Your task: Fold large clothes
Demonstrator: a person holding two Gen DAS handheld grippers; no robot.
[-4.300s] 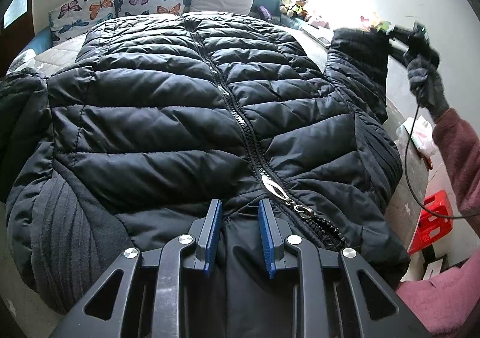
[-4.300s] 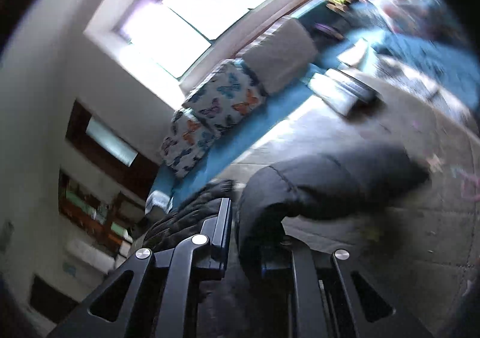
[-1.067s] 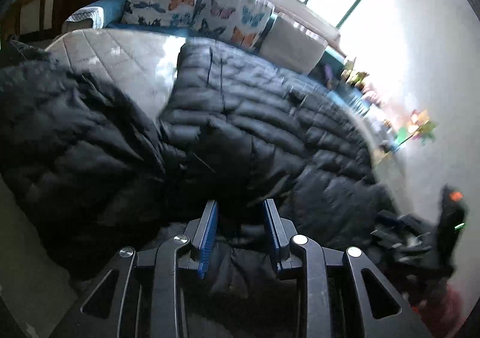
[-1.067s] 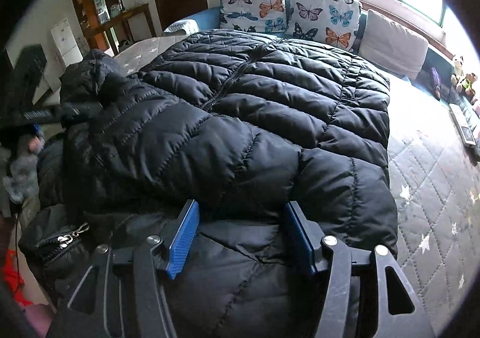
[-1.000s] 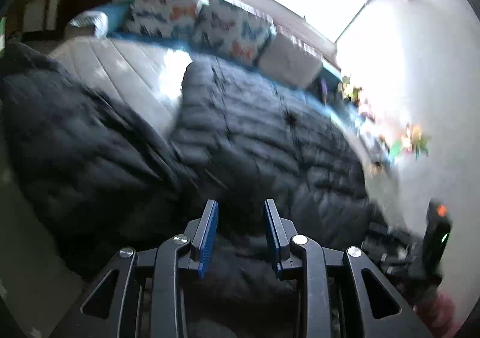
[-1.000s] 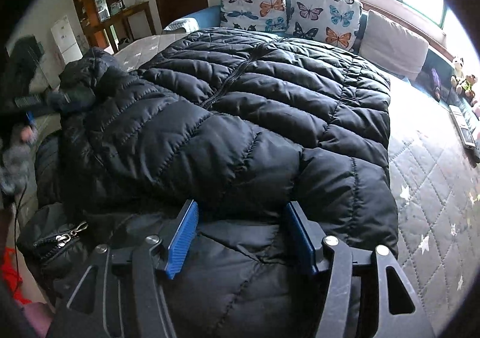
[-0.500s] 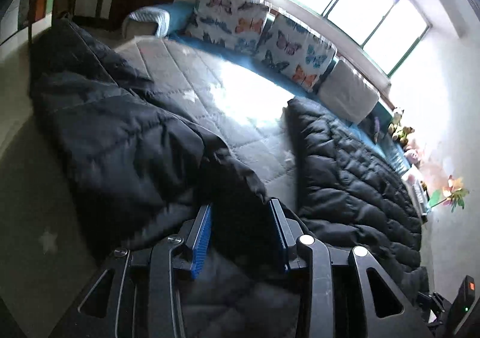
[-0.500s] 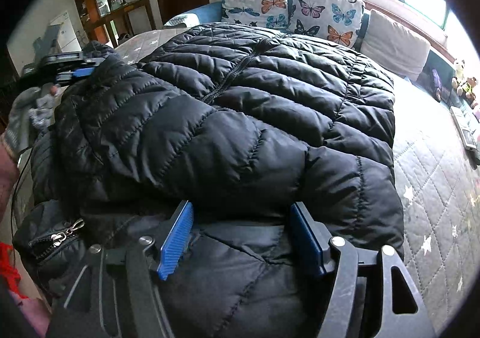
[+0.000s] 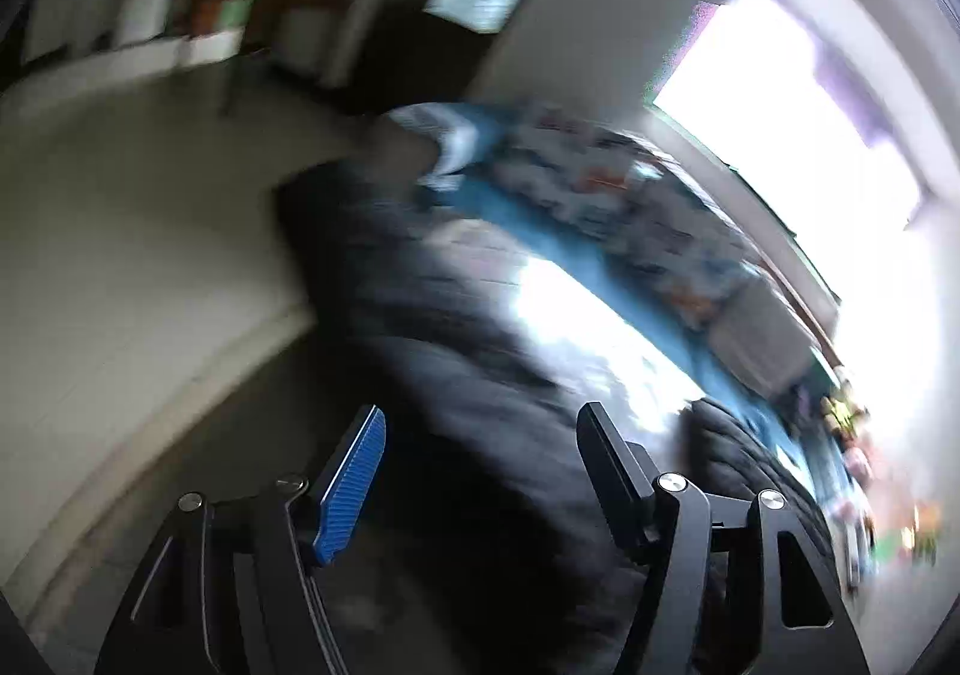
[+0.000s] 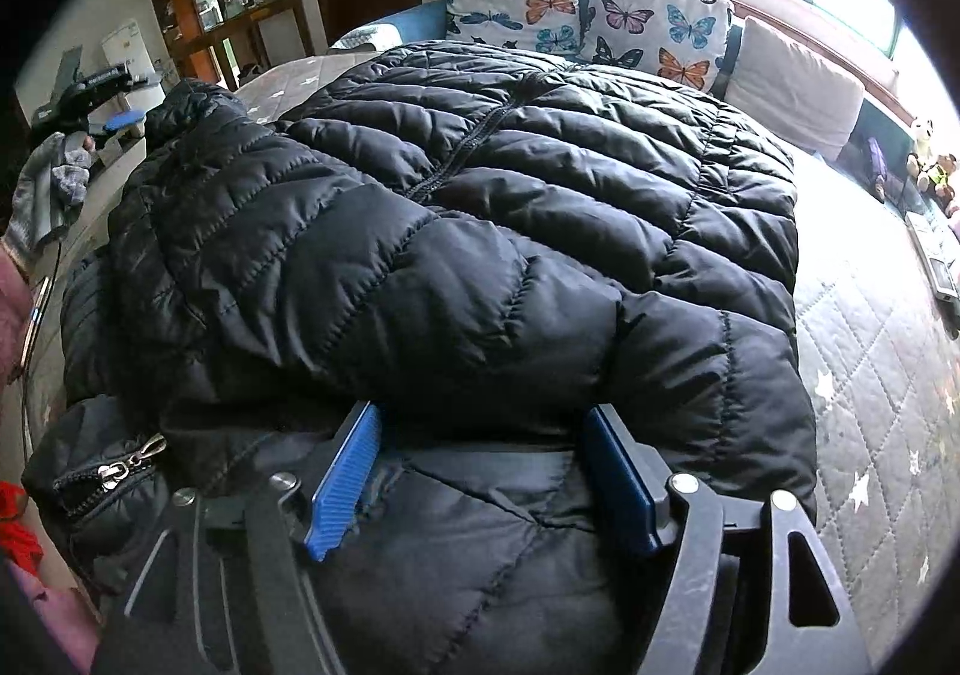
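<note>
Black quilted puffer jacket (image 10: 480, 231) lies on the bed (image 10: 870, 351) while both your tongs, left (image 9: 480, 471) and right (image 10: 480, 465), are opening, gripping nothing.

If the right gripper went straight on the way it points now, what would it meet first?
The black puffer jacket. The right gripper, its jaws opening, already has the jacket's padded near edge between them, and the folded-over bulk rises just ahead. How close the pads are to the fabric is unclear.

Both wrist cameras look down, close over the black jacket (image 10: 480, 231), sharing the bed (image 10: 870, 351)
</note>
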